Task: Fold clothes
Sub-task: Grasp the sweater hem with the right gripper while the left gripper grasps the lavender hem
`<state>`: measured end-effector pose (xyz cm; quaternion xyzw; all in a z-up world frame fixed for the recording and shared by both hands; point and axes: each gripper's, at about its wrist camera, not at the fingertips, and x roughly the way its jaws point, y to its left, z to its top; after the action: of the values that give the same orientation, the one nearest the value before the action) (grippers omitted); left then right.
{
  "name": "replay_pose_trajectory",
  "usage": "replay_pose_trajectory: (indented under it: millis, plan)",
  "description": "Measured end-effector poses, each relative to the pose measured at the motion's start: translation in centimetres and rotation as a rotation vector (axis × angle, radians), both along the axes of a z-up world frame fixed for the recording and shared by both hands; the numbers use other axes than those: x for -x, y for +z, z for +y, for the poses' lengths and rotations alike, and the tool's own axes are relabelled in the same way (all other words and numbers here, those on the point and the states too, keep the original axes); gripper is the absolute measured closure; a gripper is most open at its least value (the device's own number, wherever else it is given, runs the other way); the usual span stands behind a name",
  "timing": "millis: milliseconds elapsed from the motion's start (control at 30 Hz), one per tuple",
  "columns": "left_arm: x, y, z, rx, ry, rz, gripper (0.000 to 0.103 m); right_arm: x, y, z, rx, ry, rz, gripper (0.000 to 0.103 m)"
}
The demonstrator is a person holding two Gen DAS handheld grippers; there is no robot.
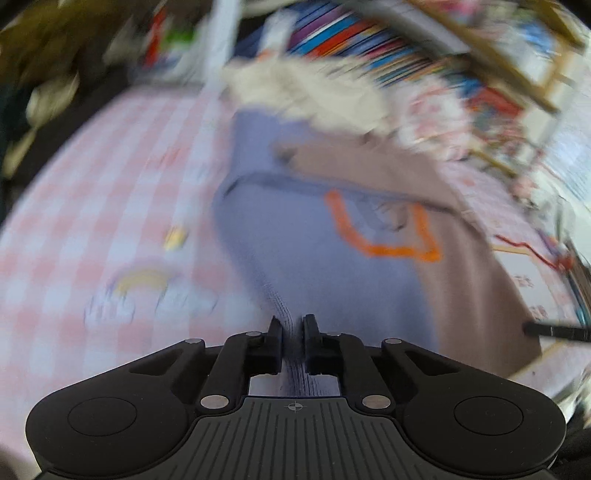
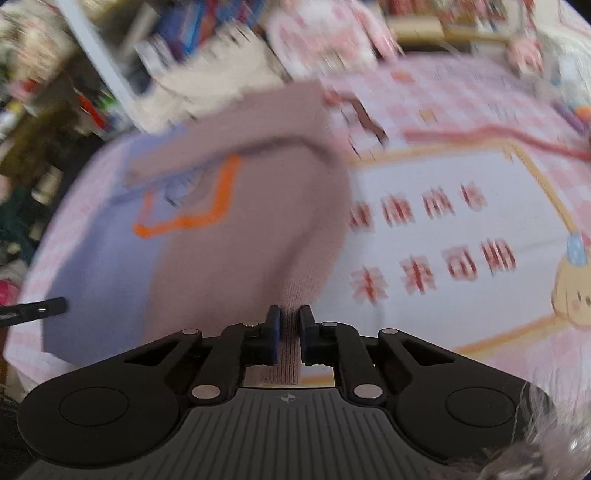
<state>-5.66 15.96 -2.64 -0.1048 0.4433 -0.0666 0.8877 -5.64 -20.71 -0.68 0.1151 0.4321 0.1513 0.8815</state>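
Observation:
A knit sweater, half lavender-blue (image 1: 314,258) and half mauve-pink (image 2: 243,236), with an orange outlined patch (image 1: 384,236), lies spread on a pink checked cloth. My left gripper (image 1: 292,325) is shut on the lavender hem. My right gripper (image 2: 289,317) is shut on the mauve hem. The fabric runs up between each pair of fingers. Both views are blurred by motion. The tip of the right gripper (image 1: 554,329) shows at the right edge of the left wrist view; the left one (image 2: 33,309) shows at the left of the right wrist view.
The pink checked cloth (image 1: 92,206) carries a rainbow print (image 1: 147,284) and, on the right, a white panel with red characters (image 2: 436,236). A cream fluffy item (image 1: 306,92) lies behind the sweater. Cluttered shelves with colourful books (image 1: 351,33) stand at the back.

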Motion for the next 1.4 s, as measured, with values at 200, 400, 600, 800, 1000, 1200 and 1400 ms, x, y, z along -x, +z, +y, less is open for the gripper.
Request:
replay_pose_trajectory:
  millis: [200,400,600,800,1000,1200,1400]
  plan:
    - [-0.3,0.0,-0.1,0.028,-0.011,0.016,0.084,-1.2,-0.5,0.2,-0.006,0.009,0.083,0.088]
    - [-0.4,-2.1,2.6,0.200,0.073,0.148,0.053,-1.6,-2.5,-0.8,-0.048,-0.042,0.205,0.075]
    - [-0.2,-2.3,2.2,0.189,0.062,0.139,0.085,-1.5,-2.6,-0.1,-0.027,-0.032,0.204,0.089]
    - [0.2,-0.3,0.5,0.080,-0.021,0.027,0.095,-0.2,0.0,0.7,-0.045,0.038,0.004,0.092]
    - [0.0,-1.0,1.2,0.119,-0.002,0.077,0.093,-1.1,-0.7,0.1,-0.064,-0.009,0.077,0.092]
    - [-0.1,-2.7,2.7,0.235,0.046,0.174,0.088,-1.1,-2.9,-0.8,-0.075,-0.061,0.194,0.086]
    - [-0.4,-3.3,2.7,0.294,0.056,0.172,0.089,-1.0,-2.9,-0.6,-0.067,-0.046,0.198,0.087]
